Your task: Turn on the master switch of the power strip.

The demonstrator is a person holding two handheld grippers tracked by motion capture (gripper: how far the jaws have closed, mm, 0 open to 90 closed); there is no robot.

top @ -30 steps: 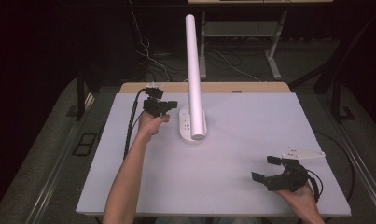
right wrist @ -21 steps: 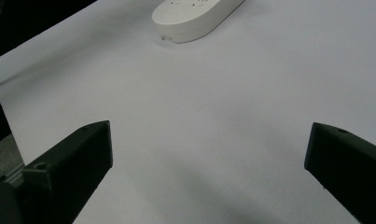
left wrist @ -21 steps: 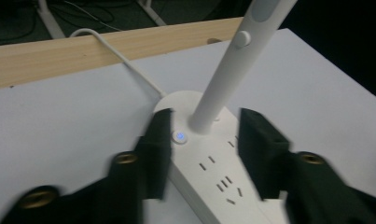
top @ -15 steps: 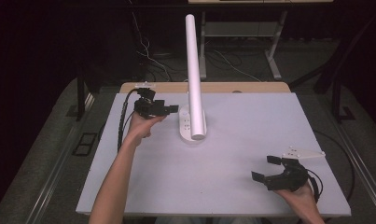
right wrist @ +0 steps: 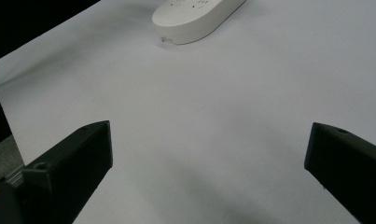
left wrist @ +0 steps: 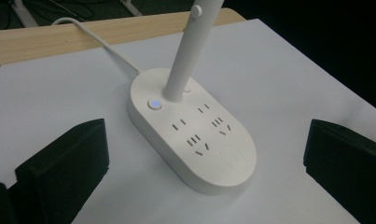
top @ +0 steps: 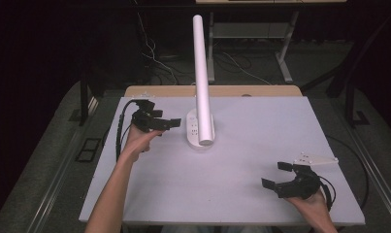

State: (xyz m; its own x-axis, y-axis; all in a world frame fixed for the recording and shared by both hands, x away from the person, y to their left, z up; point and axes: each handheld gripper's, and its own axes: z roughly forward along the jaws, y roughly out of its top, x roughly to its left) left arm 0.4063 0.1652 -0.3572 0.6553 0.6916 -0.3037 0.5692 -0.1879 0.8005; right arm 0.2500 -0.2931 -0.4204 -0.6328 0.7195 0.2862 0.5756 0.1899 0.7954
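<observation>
Plastic lamp base (left wrist: 191,140) with sockets stands at the far middle of the table (top: 241,194), hard, smooth, likely slippery and top-heavy under its tall tube (top: 202,73). Best hold is probably across the base's narrow sides. Left gripper (top: 166,124), jaws wide and empty, sits just left of the base; right gripper (top: 275,174), also wide and empty, is well apart.

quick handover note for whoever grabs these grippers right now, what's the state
Left gripper: open, empty, held just left of the lamp base, jaws pointing at it, not touching.
Right gripper: open, empty, low over the table near its front right corner.
The lamp base sits mid-table toward the back, its white tube upright, its round button glowing blue.
Done: left gripper is at the base. Left: probably any press or grasp; nothing is held.
</observation>
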